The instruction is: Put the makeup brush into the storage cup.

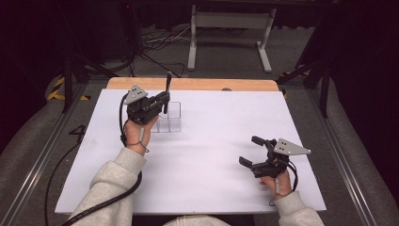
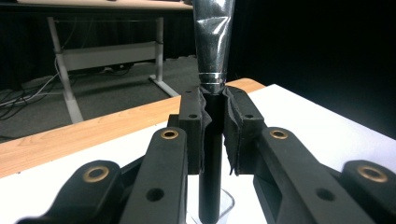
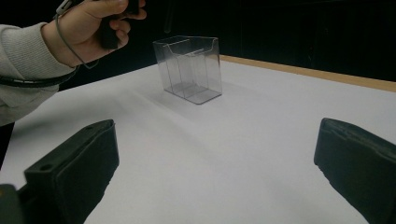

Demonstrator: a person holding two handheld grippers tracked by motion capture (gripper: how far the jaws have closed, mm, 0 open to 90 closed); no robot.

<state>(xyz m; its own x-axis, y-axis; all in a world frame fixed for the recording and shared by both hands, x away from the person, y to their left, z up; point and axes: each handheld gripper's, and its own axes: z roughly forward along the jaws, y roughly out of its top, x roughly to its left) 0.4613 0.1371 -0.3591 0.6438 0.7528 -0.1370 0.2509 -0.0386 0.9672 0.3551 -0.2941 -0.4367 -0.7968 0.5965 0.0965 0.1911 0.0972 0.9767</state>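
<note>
One clear plastic holder (image 1: 170,116) stands on the white counter (image 1: 211,155), toward ten o'clock from the counter's middle. In the right gripper view it shows inner walls dividing it into compartments; how many, I cannot tell. One dark, slim tool (image 1: 167,92) with a black shaft, a silver band and a shiny tapering upper part (image 2: 214,37) stands upright above the holder. The left claw (image 1: 163,100) is closed on this tool's black shaft, both pads pressing its sides in the left gripper view, and the shaft's lower end (image 2: 210,205) sits at the holder's clear rim. The left hand (image 1: 141,129) holds that claw just beside the holder, at its nine o'clock. The right claw (image 1: 251,151) hovers at four o'clock on the counter, well apart from the holder, jaws spread wide with nothing between them, held by the right hand (image 1: 275,181).
</note>
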